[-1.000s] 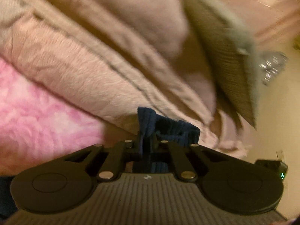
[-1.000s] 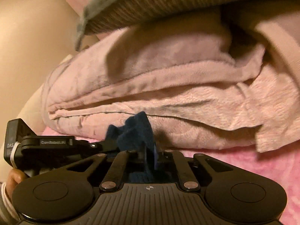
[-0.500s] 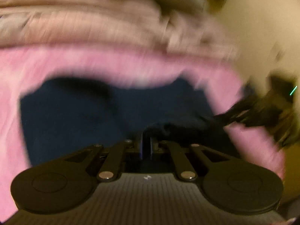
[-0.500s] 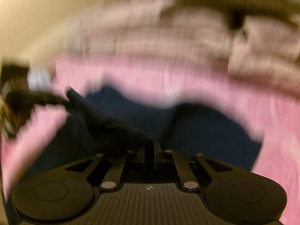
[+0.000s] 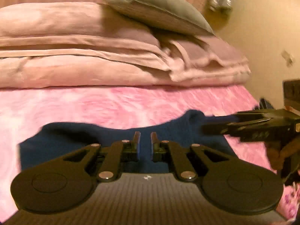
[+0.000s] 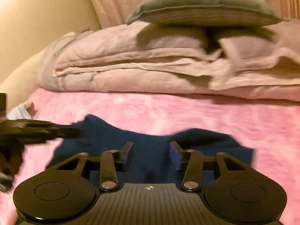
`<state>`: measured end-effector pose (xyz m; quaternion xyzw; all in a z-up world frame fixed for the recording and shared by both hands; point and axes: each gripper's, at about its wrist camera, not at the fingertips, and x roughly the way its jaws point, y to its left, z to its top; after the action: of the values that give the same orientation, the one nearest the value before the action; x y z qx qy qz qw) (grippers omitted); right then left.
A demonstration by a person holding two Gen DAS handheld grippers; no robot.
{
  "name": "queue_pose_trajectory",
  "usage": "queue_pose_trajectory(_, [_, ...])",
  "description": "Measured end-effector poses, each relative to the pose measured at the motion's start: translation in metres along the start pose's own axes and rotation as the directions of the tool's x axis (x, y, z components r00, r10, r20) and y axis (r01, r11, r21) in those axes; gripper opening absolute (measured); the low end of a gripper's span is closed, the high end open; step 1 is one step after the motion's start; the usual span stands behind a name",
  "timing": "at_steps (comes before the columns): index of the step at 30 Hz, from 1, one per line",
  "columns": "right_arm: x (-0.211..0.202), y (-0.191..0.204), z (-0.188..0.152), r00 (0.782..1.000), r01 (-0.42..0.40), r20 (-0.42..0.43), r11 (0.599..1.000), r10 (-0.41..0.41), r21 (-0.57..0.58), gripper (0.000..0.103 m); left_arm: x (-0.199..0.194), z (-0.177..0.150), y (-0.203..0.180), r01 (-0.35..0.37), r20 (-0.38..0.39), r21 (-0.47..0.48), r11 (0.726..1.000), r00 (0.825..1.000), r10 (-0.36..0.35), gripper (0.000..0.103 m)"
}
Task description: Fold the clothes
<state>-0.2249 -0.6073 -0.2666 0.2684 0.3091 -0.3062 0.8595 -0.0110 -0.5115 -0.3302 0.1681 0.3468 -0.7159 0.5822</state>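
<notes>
With both tongs (image 5: 144, 140) (image 6: 151, 150) opening clear above the navy garment (image 6: 150, 146) on the bed (image 6: 168, 110), a fold appears laid; next, regrip an edge.

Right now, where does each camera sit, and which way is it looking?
Left wrist view: sits on the left claw, looking forward and down at the blue garment on the pink blanket. It shows its own fingers a little apart, and the right claw poking in from the right.
Right wrist view: sits on the right claw, facing the same way. Its jaws are opening with nothing pinched, and the left claw pokes in from the left.
Shared: blue garment, pink blanket, folded bedding, grey pillow, both claws.
</notes>
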Motion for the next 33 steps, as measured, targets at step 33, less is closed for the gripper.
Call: queue_pose_trajectory(33, [-0.098, 0.074, -0.232, 0.955, 0.294, -0.003, 0.943, -0.298, -0.159, 0.044, -0.14, -0.225, -0.028, -0.17, -0.017, 0.208, 0.963, 0.984, 0.178, 0.01])
